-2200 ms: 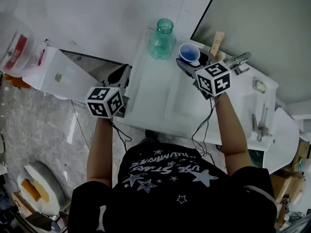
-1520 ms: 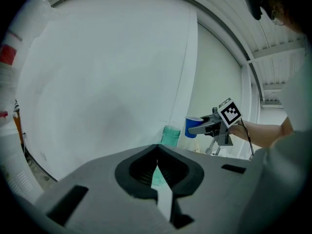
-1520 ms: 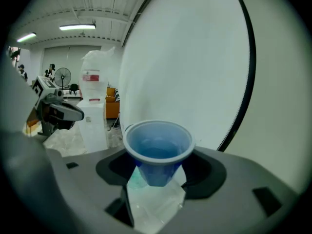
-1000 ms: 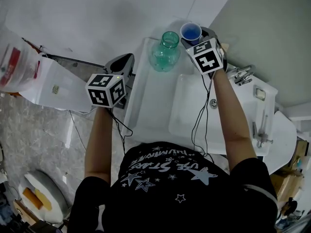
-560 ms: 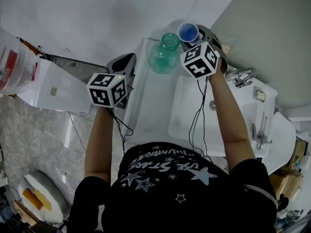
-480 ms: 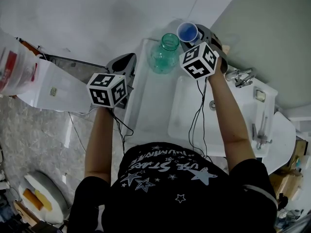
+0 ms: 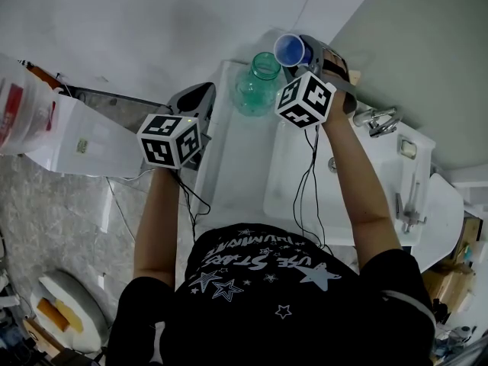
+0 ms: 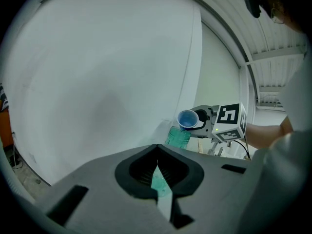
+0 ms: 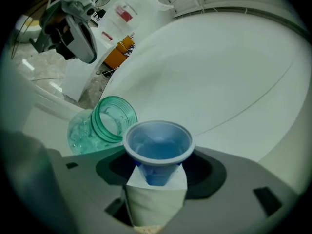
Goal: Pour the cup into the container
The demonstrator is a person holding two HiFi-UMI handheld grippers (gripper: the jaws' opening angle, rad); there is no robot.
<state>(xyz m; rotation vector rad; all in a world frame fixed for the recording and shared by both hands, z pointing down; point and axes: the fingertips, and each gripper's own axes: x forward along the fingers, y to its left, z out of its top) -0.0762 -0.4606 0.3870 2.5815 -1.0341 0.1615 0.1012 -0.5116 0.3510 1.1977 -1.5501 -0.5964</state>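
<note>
Since your right claw (image 9: 157, 179) grips the cup (image 9: 157, 147) beside the jar (image 7: 255, 90) mouth, top centre, tipping could spill onto the counter (image 7: 229, 151); left claw (image 8: 157, 179) clenched, empty.

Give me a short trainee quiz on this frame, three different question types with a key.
1. True or false: the right gripper is closed on the blue cup.
2. Where does the green jar stand? A) on the floor B) on the white counter beside the sink C) on a shelf
3. Fill in: the left gripper holds nothing and its jaws are ____.

Key: 1 true; 2 B; 3 shut.
</note>
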